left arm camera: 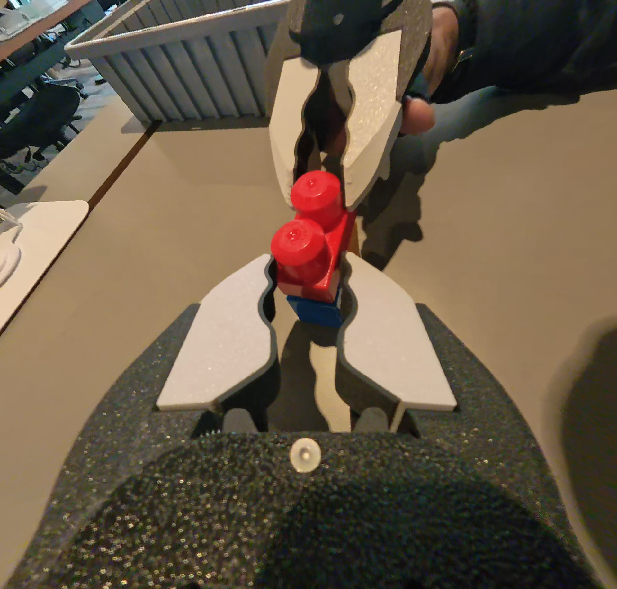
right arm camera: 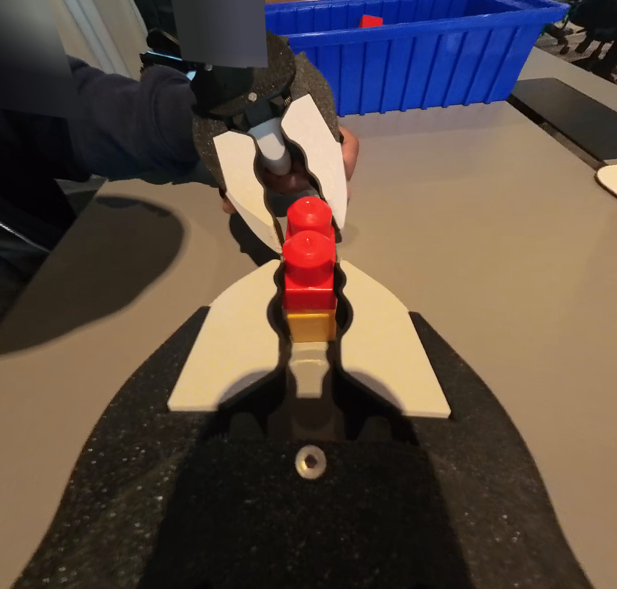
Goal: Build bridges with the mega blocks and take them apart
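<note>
Grippers, left (left arm camera: pixel 309 265) and right (right arm camera: pixel 309 269), jaws clamping red block (left arm camera: pixel 310 235), no legible writing

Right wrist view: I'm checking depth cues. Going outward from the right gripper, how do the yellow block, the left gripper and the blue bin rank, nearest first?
1. Yellow block, between the right gripper's fingers, under the red block.
2. Left gripper, opposite, at the red block's far end.
3. Blue bin, at the table's far edge, upper right.

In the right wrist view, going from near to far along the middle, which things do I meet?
Right gripper → yellow block → red block → left gripper → blue bin.
</note>
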`<state>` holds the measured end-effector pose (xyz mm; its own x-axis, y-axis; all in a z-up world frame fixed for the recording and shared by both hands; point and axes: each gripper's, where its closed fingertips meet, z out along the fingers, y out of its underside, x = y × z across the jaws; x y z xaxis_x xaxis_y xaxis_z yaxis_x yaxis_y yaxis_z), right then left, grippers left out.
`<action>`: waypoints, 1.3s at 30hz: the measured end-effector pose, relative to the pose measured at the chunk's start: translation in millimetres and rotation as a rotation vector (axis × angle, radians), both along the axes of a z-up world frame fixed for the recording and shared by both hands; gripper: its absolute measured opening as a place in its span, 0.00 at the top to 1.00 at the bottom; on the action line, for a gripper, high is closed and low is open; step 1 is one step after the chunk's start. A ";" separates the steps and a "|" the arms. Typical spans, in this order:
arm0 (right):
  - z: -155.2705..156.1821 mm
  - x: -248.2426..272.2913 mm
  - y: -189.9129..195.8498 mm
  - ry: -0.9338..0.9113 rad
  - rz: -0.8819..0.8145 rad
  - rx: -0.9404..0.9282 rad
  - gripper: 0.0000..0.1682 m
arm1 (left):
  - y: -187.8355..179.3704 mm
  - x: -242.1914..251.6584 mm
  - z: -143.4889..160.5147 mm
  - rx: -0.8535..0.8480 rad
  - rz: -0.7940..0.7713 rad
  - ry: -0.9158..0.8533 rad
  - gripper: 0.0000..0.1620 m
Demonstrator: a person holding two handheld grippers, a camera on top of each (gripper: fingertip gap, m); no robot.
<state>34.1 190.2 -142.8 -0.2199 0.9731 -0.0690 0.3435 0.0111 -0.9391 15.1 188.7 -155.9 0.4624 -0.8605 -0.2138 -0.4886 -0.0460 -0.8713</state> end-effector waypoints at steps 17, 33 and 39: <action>-8.5 1.3 -0.8 -0.054 -0.003 -0.021 0.82 | 0.2 -0.3 -7.1 0.054 0.023 0.035 0.78; -43.9 11.7 6.7 -0.284 -0.055 0.102 0.72 | 0.9 2.1 -6.0 0.044 0.045 0.002 0.78; -53.9 8.1 7.7 -0.348 -0.099 0.160 0.78 | 1.9 2.0 -6.1 0.055 0.068 0.027 0.78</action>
